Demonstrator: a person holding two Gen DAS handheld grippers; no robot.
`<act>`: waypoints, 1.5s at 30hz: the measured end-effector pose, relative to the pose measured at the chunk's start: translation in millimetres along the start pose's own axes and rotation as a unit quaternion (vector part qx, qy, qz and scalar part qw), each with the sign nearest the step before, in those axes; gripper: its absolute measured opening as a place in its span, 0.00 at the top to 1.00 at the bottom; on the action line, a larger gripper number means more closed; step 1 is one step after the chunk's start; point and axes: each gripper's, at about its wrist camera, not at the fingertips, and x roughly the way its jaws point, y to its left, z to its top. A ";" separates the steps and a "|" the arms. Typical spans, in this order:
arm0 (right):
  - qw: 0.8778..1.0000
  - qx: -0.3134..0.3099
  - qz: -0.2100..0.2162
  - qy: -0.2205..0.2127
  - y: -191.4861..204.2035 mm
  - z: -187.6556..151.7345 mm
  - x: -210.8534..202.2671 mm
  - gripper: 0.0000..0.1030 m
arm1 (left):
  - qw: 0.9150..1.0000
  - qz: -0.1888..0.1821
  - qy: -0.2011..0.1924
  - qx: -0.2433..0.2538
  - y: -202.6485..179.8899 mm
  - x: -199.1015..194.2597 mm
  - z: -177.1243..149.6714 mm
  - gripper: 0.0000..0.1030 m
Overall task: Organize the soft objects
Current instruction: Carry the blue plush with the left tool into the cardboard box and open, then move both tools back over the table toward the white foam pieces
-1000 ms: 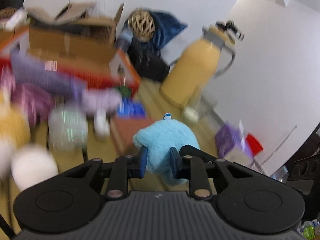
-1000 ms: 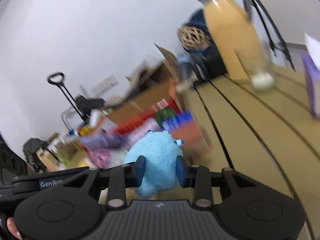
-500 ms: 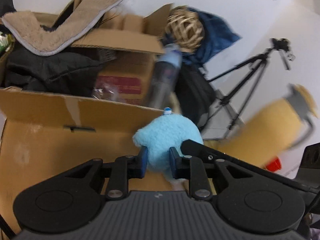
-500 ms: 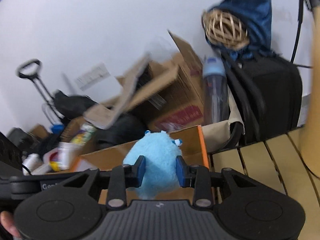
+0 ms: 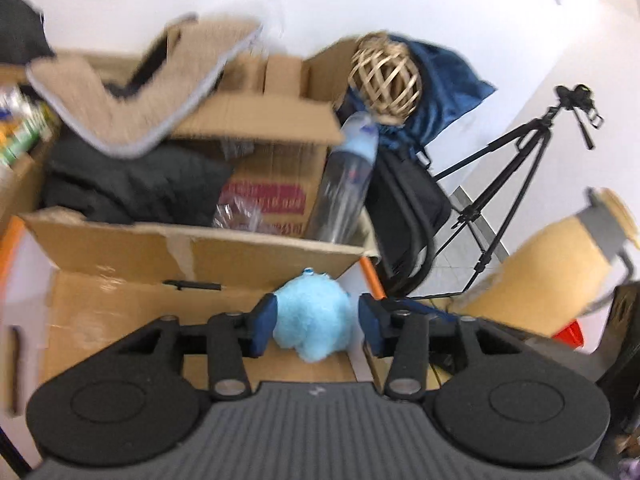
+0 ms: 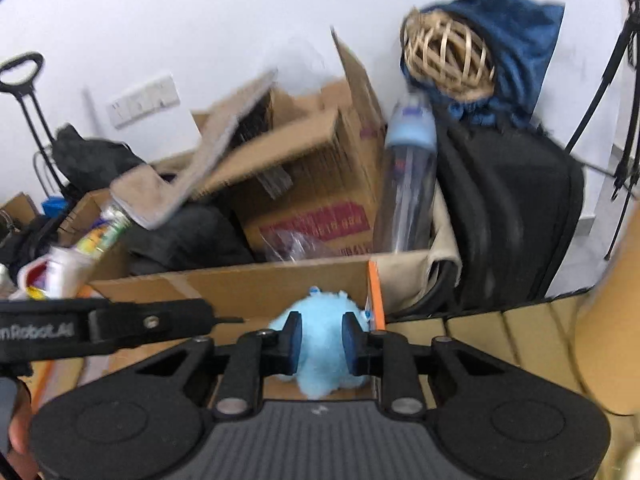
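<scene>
A light blue plush toy [image 5: 312, 322] sits between the pads of both grippers, over the open cardboard box [image 5: 120, 312]. My left gripper [image 5: 316, 324] is open, its blue pads apart on either side of the plush without pressing it. My right gripper [image 6: 319, 343] is shut on the same plush [image 6: 320, 356], squeezing its sides and holding it above the box [image 6: 240, 284]. The left gripper's arm [image 6: 100, 326] shows at the left of the right wrist view.
Behind the box are another carton [image 5: 272, 184], a black bag [image 6: 508, 220], a clear bottle [image 5: 348, 184], a wicker ball [image 5: 386, 80] on blue cloth, a tan fleece piece [image 5: 132, 108] and a tripod [image 5: 516, 184]. A yellow jug [image 5: 552, 272] stands right on the slatted table [image 6: 500, 336].
Both grippers carried the plush from over the table to above the cardboard box. The left gripper has opened and let go; the right still grips it.
</scene>
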 end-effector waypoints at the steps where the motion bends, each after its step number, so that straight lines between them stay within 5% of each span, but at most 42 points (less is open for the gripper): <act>1: 1.000 -0.006 0.000 -0.009 3.4 2.5 -19.8 0.79 | 1.000 0.003 -0.007 0.007 -5.4 -18.3 -0.4 0.48; 8: 0.997 -0.054 0.001 -0.056 22.6 -3.7 -167.6 0.64 | 0.995 0.040 -0.070 0.052 -39.0 -159.7 -31.3 0.32; 13: 0.993 -0.069 0.009 -0.092 30.8 -41.8 -256.6 0.53 | 0.987 0.051 -0.128 0.087 -58.5 -255.6 -88.4 0.20; 20: 0.982 -0.077 0.059 -0.162 35.4 -164.0 -348.2 0.37 | 0.961 0.073 -0.234 0.126 -60.2 -352.7 -232.2 0.04; 24: 0.974 -0.096 0.044 -0.201 46.4 -249.7 -388.2 0.27 | 0.937 0.100 -0.293 0.161 -59.0 -393.3 -330.1 0.00; 27: 0.967 -0.101 0.029 -0.233 58.2 -309.3 -410.6 0.14 | 0.927 0.106 -0.310 0.182 -60.8 -412.3 -388.4 0.00; 33: 0.972 -0.092 0.048 -0.211 75.0 -376.5 -423.1 0.12 | 0.934 0.101 -0.285 0.191 -56.7 -420.0 -431.5 0.00; 45: 0.975 -0.094 0.046 -0.198 74.7 -376.9 -364.6 0.04 | 0.957 0.133 -0.235 0.103 -0.8 -355.2 -406.6 0.00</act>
